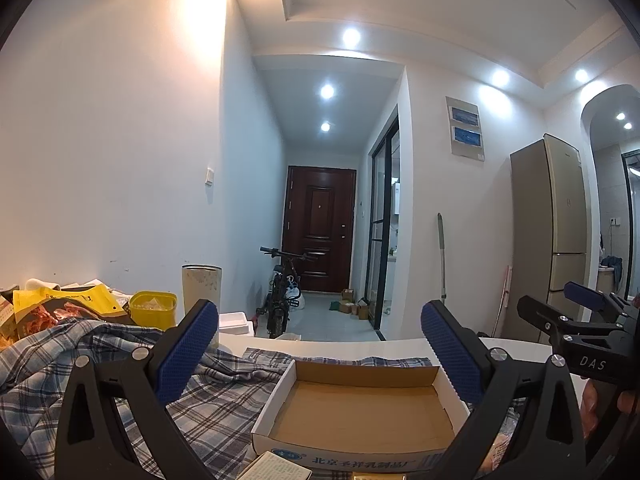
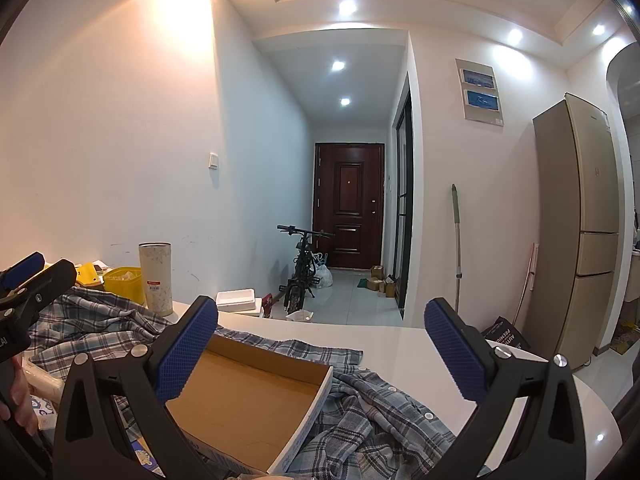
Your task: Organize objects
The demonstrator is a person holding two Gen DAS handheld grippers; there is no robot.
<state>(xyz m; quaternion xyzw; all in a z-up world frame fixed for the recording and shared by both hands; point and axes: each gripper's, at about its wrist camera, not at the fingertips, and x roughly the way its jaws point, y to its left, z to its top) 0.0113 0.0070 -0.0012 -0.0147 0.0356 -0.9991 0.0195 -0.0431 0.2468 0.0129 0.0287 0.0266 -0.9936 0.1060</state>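
Observation:
A shallow cardboard tray box (image 1: 360,412) with a white outside and brown inside lies empty on a blue plaid shirt (image 1: 216,396) on a white table (image 1: 344,347). My left gripper (image 1: 320,352) is open and empty, held above the box. The box (image 2: 248,404) and shirt (image 2: 376,412) also show in the right wrist view. My right gripper (image 2: 322,350) is open and empty above the box's right side. Each gripper shows at the edge of the other's view: the right one (image 1: 580,304), the left one (image 2: 28,272).
A tall cream canister (image 1: 201,292), a yellow tub (image 1: 154,309) and yellow packets (image 1: 64,300) stand at the table's back left by the wall. Small printed boxes (image 1: 276,468) lie at the near edge. Beyond are a bicycle (image 1: 284,292), a door and a fridge (image 1: 556,236).

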